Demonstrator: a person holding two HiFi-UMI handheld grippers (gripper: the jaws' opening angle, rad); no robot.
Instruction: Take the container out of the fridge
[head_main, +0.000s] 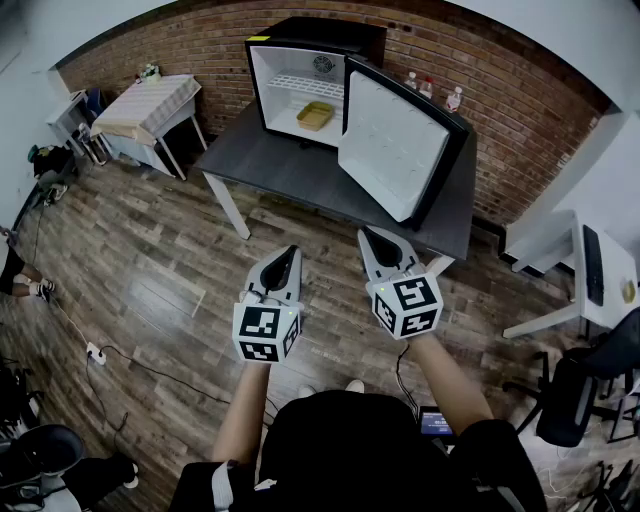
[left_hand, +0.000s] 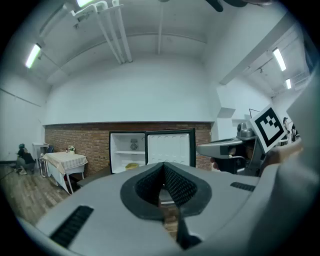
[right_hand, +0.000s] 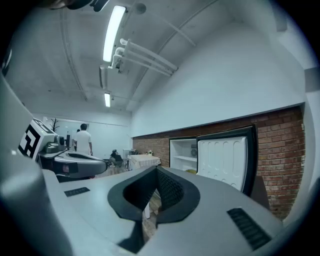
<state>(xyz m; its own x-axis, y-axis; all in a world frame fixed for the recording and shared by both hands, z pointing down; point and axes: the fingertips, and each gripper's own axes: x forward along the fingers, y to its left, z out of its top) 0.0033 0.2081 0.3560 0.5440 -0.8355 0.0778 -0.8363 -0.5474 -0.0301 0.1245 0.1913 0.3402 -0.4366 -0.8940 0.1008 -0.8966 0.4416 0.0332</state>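
A small black fridge (head_main: 300, 80) stands on a dark table (head_main: 290, 165) ahead of me, its door (head_main: 395, 145) swung wide open to the right. A yellow container (head_main: 315, 115) lies on the fridge's white floor, under a wire shelf. It also shows small in the left gripper view as the container (left_hand: 132, 166). Both grippers hang over the wooden floor, well short of the table. My left gripper (head_main: 292, 250) is shut and empty, its pads meeting. My right gripper (head_main: 366, 233) is shut too, with nothing in it.
A table with a checked cloth (head_main: 150, 105) stands at the back left. Small bottles (head_main: 430, 90) sit behind the fridge door. A white desk (head_main: 600, 270) and an office chair (head_main: 580, 390) are at the right. A power strip (head_main: 95, 352) and cable lie on the floor.
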